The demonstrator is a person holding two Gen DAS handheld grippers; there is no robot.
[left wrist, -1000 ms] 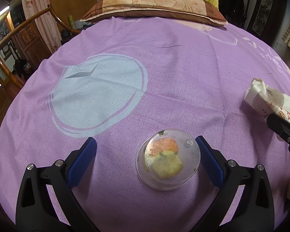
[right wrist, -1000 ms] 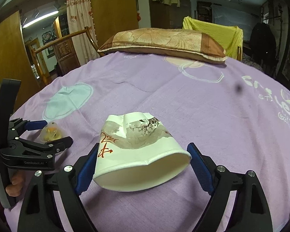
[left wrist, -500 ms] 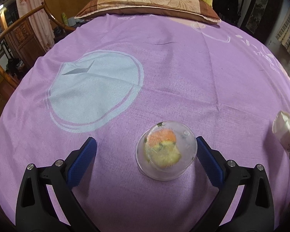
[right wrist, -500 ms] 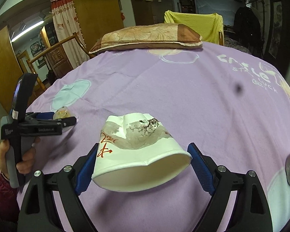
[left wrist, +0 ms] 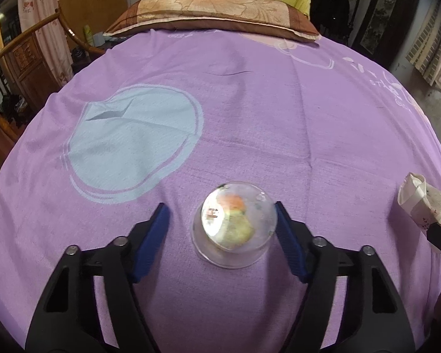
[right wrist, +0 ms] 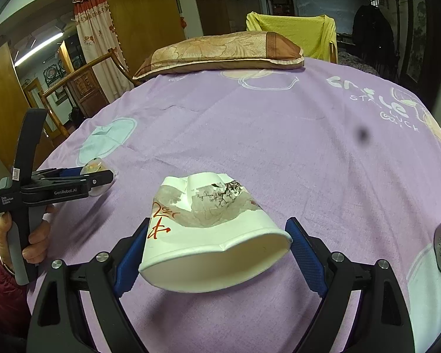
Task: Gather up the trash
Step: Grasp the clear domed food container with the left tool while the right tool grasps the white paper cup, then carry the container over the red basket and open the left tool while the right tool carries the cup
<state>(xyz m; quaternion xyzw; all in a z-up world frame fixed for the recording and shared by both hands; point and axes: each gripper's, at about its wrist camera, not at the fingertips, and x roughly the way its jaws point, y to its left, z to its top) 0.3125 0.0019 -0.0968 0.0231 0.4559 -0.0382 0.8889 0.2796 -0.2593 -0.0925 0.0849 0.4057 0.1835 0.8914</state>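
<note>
We hold two pieces of trash in play over the purple bedspread (left wrist: 264, 111); neither has gone into any bin, and no bin shows in either view; so we judge the collecting to be in its early part. The right claw (right wrist: 217, 253) is clamped on the crushed paper cup (right wrist: 208, 229), its blue pads pressing the cup's sides near the rim; the cup looks lifted clear of the bed, with a shadow beneath it. The left claw (left wrist: 220, 235) has just been closing around the clear plastic jelly cup (left wrist: 235, 229), which sits upside down on the bedspread between the pads; the right-hand pad touches its wall, while the left-hand pad is apart from it with cloth showing between; so the grip is not yet made. What is left, as we judge it: finish the squeeze on the jelly cup, lift it, and carry both pieces to wherever the trash goes.
</note>
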